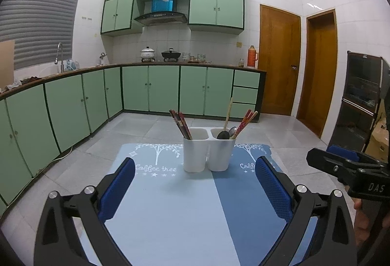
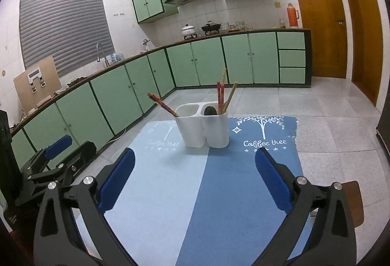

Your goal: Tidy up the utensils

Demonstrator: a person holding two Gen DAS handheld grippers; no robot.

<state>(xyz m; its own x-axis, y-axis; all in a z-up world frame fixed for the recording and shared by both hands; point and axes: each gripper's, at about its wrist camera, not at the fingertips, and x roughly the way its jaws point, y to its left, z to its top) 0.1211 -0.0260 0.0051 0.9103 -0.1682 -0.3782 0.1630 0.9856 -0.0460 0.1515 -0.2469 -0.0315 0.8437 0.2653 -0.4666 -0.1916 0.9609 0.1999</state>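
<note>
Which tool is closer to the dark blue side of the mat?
Right. The right tool hangs over the dark blue side of the mat; the left tool is beside it, mostly above the light blue side.

The utensil holder [image 1: 209, 150] stands on the mat [image 1: 170, 205] toward its far edge. 1 bunch of chopsticks [image 1: 180, 124] sits in its left compartment; more chopsticks [image 1: 245, 122] and 2 spoons [image 1: 226, 133] share the right. Kitchen cabinets [image 1: 151, 89] run behind.

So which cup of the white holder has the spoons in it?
The right-hand compartment of the white holder, seen from the grippers. It holds a dark spoon and a silver one plus chopsticks; the left compartment holds only reddish chopsticks.
</note>
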